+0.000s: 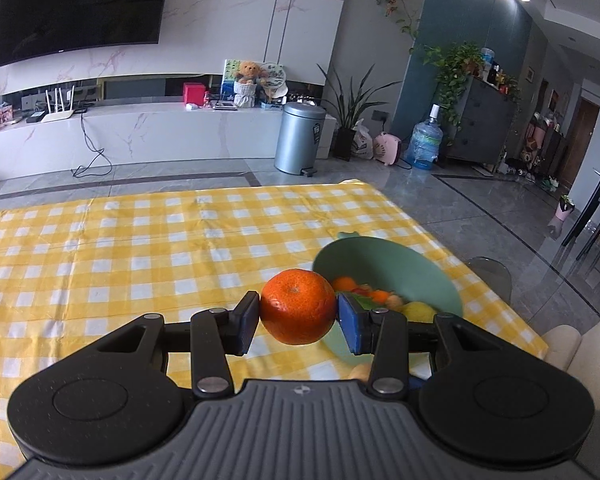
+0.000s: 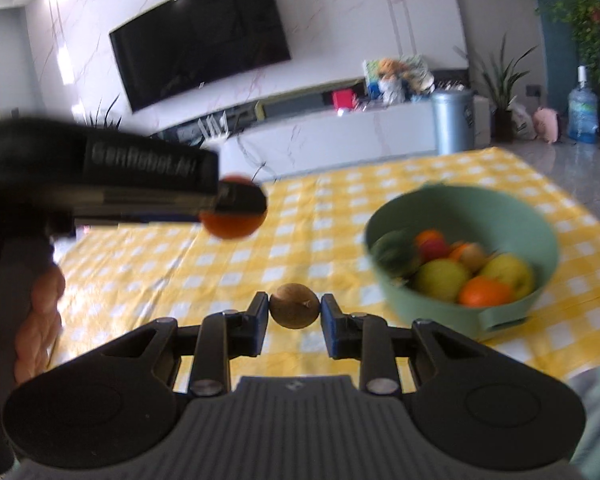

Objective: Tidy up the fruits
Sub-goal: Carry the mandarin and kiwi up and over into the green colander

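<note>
My left gripper [image 1: 297, 312] is shut on an orange mandarin [image 1: 298, 306] and holds it above the yellow checked tablecloth [image 1: 140, 248], just left of the green bowl [image 1: 400, 256]. The bowl holds several fruits: oranges, yellow apples, a red one and a green one [image 2: 456, 268]. My right gripper [image 2: 294, 312] is shut on a small brown round fruit [image 2: 293, 306], held above the cloth left of the bowl [image 2: 500, 208]. In the right wrist view the left gripper [image 2: 236, 200] with the mandarin [image 2: 232, 226] hovers at the upper left.
The table's right edge runs close to the bowl, with a beige chair back [image 1: 580, 352] beyond it. A steel bin [image 1: 299, 138], plants and a water bottle [image 1: 424, 144] stand on the floor behind the table. A TV [image 1: 76, 8] hangs on the wall.
</note>
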### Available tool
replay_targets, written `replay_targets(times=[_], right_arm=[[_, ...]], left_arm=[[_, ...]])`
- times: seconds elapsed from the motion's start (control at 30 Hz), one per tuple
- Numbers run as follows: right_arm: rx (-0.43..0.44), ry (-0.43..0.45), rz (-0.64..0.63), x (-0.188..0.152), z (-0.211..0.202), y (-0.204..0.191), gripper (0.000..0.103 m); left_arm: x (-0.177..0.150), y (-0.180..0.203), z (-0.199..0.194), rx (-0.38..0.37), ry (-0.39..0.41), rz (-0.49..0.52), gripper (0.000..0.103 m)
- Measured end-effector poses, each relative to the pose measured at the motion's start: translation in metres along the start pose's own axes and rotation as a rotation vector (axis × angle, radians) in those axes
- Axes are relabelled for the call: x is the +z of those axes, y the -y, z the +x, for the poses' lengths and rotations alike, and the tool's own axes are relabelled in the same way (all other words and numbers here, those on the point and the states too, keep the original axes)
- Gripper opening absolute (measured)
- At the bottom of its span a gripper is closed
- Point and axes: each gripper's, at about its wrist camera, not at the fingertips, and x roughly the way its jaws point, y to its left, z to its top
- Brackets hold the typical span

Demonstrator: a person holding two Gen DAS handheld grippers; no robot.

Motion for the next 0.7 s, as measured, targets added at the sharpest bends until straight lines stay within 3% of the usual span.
replay_targets(times=[0.27, 0.4, 0.7], right_arm=[[-0.07, 0.059, -0.024, 0.034, -0.032, 0.043, 0.025], [-0.096, 0.015, -0.08, 0.049, -0.028, 0.067, 0.025], [-0.15, -0.09, -0.162, 0.069, 0.007, 0.112, 0.025]], left_arm=[[0.011, 0.039, 0.008, -0.059, 0.0, 0.037, 0.048], [0.019, 0.058, 0.023, -0.081, -0.026, 0.076, 0.048], [0.035, 0.079, 0.066, -0.143, -0.111, 0.06, 0.048]])
